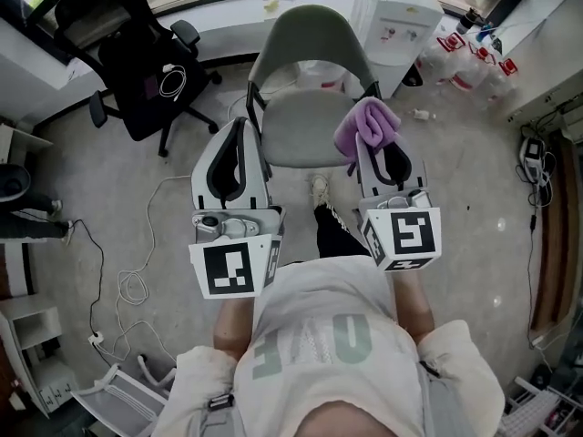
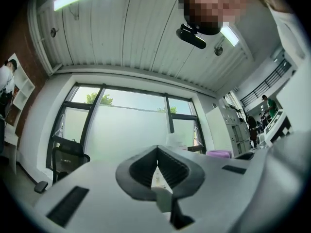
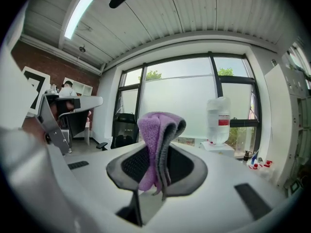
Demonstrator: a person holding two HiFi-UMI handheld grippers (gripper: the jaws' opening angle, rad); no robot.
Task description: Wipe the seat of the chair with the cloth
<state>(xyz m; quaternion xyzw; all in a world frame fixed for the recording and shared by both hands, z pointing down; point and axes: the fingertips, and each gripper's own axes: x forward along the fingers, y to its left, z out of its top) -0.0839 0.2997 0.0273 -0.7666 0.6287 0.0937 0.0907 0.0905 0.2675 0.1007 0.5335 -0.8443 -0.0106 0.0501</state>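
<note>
A grey-green chair (image 1: 307, 80) stands ahead of me, its seat (image 1: 305, 135) bare. My right gripper (image 1: 369, 146) is shut on a folded purple cloth (image 1: 365, 126), held above the seat's right edge. In the right gripper view the purple cloth (image 3: 156, 140) sticks up between the closed jaws, which point level at the windows. My left gripper (image 1: 240, 133) hovers by the seat's left edge, shut with nothing in it; in the left gripper view its gripper (image 2: 157, 155) tips meet and the cloth (image 2: 219, 153) shows at the right.
A black office chair (image 1: 127, 53) stands at the left with a cable on its seat. A white water dispenser (image 1: 393, 16) is behind the chair at the right, with bottles (image 1: 474, 62) on the floor. White cables (image 1: 137, 280) trail over the floor at left.
</note>
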